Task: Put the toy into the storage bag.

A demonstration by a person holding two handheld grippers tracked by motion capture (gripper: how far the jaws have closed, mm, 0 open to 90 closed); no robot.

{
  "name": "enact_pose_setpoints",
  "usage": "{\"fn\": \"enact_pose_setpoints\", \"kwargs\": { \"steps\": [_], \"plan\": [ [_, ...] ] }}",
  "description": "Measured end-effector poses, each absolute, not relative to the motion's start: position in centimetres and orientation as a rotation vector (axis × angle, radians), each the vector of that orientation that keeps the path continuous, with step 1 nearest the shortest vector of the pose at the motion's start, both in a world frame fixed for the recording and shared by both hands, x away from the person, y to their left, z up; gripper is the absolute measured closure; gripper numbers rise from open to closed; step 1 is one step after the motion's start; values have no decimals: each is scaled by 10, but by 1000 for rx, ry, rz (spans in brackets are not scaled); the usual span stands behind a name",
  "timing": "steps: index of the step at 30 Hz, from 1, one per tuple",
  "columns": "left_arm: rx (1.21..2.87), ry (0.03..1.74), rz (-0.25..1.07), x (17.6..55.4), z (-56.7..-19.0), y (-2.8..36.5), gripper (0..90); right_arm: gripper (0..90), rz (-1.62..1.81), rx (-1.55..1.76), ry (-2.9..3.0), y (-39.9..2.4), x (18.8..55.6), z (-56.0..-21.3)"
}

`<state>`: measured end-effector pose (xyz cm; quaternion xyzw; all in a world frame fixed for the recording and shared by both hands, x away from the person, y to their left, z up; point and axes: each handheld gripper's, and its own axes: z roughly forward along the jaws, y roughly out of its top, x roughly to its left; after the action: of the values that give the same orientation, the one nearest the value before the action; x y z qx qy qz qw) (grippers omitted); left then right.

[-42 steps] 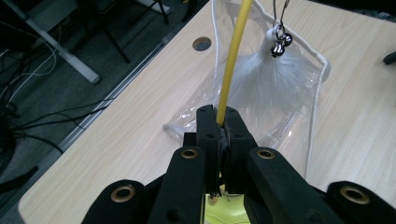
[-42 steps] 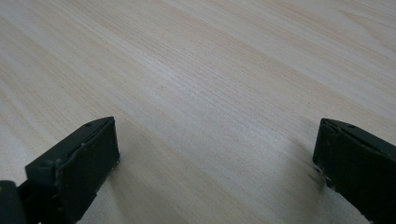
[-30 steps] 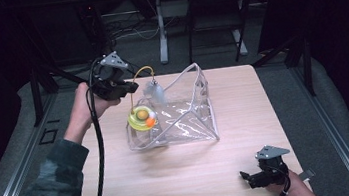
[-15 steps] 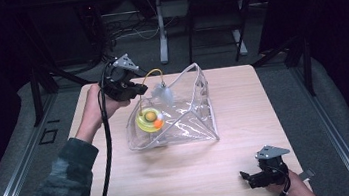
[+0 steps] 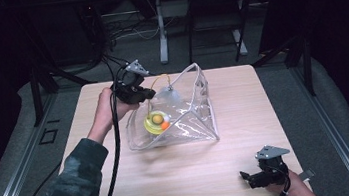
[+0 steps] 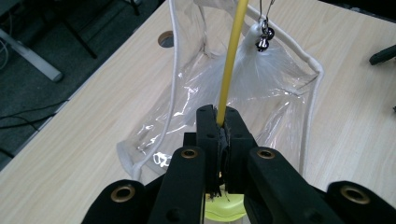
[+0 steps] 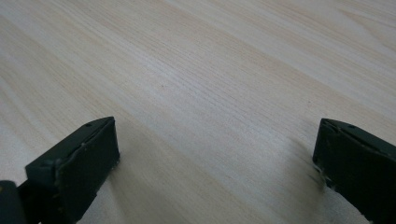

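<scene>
A clear plastic pouch (image 5: 184, 114) with a white piped edge is seen lying on the pale wooden tabletop (image 5: 182, 177), a little left of centre and towards the far side in the high view. Its mouth is held up and open, so that the far rim stands raised above the surface. Inside it, near the left end, a yellow-green round toy (image 5: 155, 122) with an orange ball (image 5: 165, 125) beside it can be made out through the plastic.

The left hand-held gripper (image 5: 148, 94) is held at the pouch's upper left edge, above the rim. In the left gripper view its two black jaws are seen pressed together on a thin yellow rod (image 6: 231, 60), which runs up and away from them over the open mouth of the pouch. Near the rod's far end, small metal bells (image 6: 262, 41) and a tuft of white feathers (image 6: 261, 79) hang against the plastic. The yellow-green toy is glimpsed just below the jaws in that view.

The right hand-held gripper (image 5: 246, 177) is kept low at the near right corner of the tabletop, well apart from the pouch. In the right gripper view its jaws are shown spread wide with nothing between them, bare wood grain lying under them.

No brand, label or legible writing can be made out on the pouch, the toy or either hand-held gripper.
</scene>
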<state>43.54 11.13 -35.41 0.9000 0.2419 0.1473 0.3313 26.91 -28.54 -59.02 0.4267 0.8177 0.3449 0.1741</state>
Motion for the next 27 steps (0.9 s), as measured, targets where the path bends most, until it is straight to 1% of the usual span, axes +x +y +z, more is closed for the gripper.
{"fn": "enact_pose_setpoints", "kwargs": {
  "steps": [12,25,27],
  "plan": [
    [2381,658,366,442,-378,103,880,0,982,1206,2315,-285,269,-590],
    [2393,685,342,446,-393,98,879,0,981,1208,2311,-285,269,-591],
    [2397,693,331,447,-395,98,879,0,934,1192,2333,-287,269,-588]
  ]
}}
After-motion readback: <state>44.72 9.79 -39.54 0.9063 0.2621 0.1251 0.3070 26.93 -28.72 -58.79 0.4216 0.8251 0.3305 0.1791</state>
